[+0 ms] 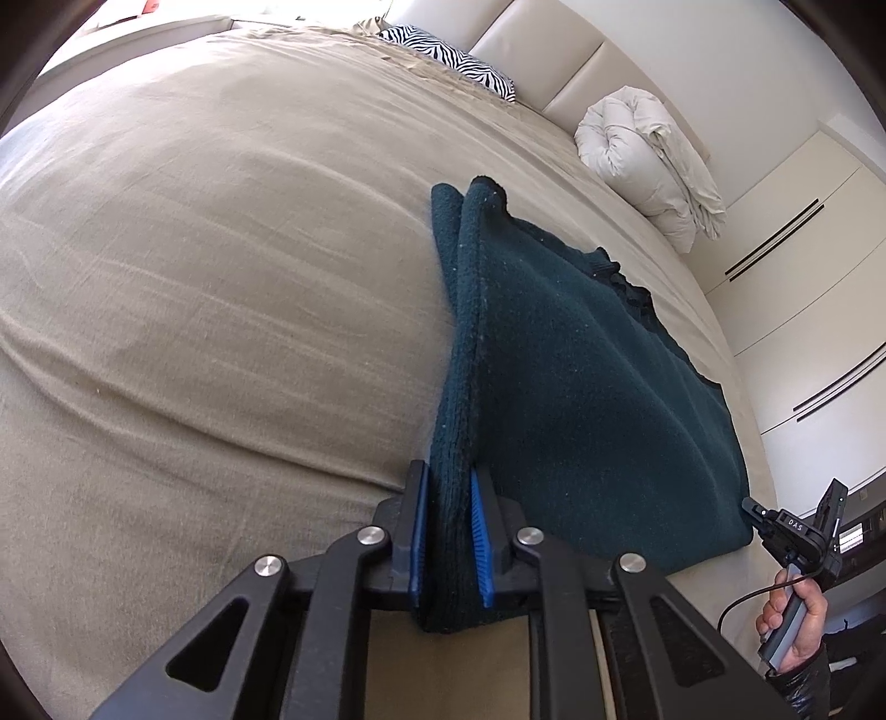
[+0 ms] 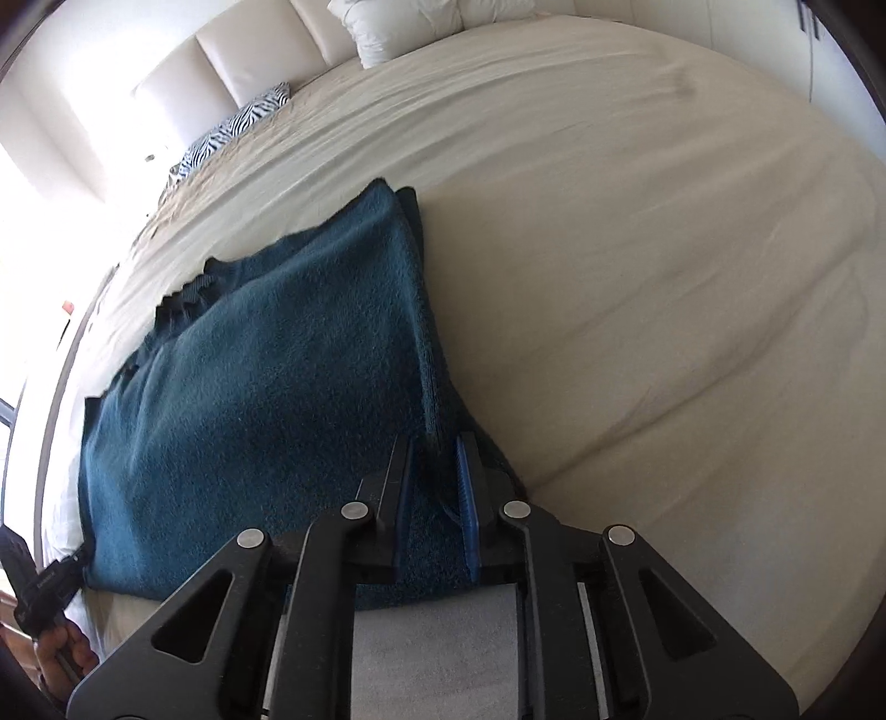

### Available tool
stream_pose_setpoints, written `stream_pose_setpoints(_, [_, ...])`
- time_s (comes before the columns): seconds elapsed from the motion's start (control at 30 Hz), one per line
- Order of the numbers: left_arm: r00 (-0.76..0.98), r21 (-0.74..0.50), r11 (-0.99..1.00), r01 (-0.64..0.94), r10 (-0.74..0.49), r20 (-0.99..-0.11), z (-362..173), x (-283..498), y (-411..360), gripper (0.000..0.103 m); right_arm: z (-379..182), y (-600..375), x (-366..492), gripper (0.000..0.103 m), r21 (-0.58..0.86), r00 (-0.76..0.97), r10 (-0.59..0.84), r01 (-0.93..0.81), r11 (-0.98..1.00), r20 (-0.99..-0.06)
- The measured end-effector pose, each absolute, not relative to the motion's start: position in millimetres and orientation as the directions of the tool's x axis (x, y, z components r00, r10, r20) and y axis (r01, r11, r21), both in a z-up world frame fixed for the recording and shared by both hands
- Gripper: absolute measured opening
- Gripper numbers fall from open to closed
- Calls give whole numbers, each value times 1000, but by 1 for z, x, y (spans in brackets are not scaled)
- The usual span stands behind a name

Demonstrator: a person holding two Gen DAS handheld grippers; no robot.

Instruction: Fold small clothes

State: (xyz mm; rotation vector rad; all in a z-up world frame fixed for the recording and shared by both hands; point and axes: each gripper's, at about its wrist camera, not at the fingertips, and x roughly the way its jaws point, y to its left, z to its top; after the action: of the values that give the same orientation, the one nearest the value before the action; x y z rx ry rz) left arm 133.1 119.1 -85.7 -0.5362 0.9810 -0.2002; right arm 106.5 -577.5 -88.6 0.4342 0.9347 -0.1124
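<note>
Left gripper (image 1: 449, 531) fingers clamp the dark teal knitted garment (image 1: 581, 387) on the beige bed (image 1: 221, 277). Right gripper (image 2: 434, 509) fingers pinch its opposite edge, "DAS" lettered on that gripper.

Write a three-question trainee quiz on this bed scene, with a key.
1. True or false: the left gripper is shut on the dark teal knitted garment.
2. What does the right gripper pinch? A) zebra-print pillow B) the garment's edge C) nothing
3. What rests against the padded headboard besides the pillow?

Key: 1 true; 2 B; 3 a rolled white duvet on the beige bedspread.
</note>
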Motion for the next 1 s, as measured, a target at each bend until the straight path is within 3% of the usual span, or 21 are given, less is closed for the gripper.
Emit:
stream_pose_setpoints(0.03, [559,-516,853,-76,-392,-731,-80,134,121,21,-83,-577,104,15,319,612,89,277,906,-786])
stream_pose_setpoints(0.07, [578,-508,858,-76,-377,-724,-72,134,124,29,-77,-575,103,15,325,630,93,264,908,-771])
stream_pose_setpoints(0.1, [605,-503,861,-74,-363,-709,-63,135,127,46,-70,-572,102,16,333,647,104,242,911,-755])
stream_pose_setpoints(0.13, [632,-508,858,-73,-354,-689,-55,137,131,56,-63,-567,103,23,347,665,122,217,913,-737])
stream_pose_setpoints(0.17, [650,-515,854,-77,-348,-675,-49,141,134,75,-56,-562,104,36,365,681,145,191,911,-718])
stream_pose_setpoints(0.2, [656,-521,849,-81,-349,-670,-45,148,136,79,-50,-555,105,46,387,698,170,164,907,-696])
stream_pose_setpoints(0.23, [648,-537,841,-71,-370,-665,-44,156,137,79,-44,-548,107,65,410,718,197,132,903,-667])
stream_pose_setpoints(0.27, [631,-563,825,-57,-407,-660,-46,166,136,79,-38,-538,110,68,428,733,233,88,899,-639])
stream_pose_setpoints(0.4, [528,-667,742,-61,-543,-653,-72,199,126,70,-42,-498,142,68,588,656,478,-64,806,-584])
stream_pose_setpoints(0.6, [501,-719,691,-73,-598,-626,-86,213,119,68,-70,-447,188,66,828,504,768,-166,536,-396])
stream_pose_setpoints(0.73, [502,-717,694,-68,-597,-626,-88,213,117,65,-93,-403,211,66,903,408,860,-160,398,-306])
stream_pose_setpoints(0.83, [506,-641,764,-65,-529,-682,-87,210,109,53,-120,-374,224,66,904,354,866,-113,413,-352])
stream_pose_setpoints(0.9, [511,-589,806,-55,-484,-711,-86,209,101,49,-135,-370,230,60,894,364,851,-92,438,-379])
stream_pose_setpoints(0.97, [516,-526,850,-38,-434,-738,-82,208,92,49,-141,-382,233,50,913,386,854,-66,402,-348])
stream_pose_setpoints(1.0, [517,-494,869,-28,-410,-751,-81,208,88,49,-141,-393,234,50,921,410,849,-55,387,-332])
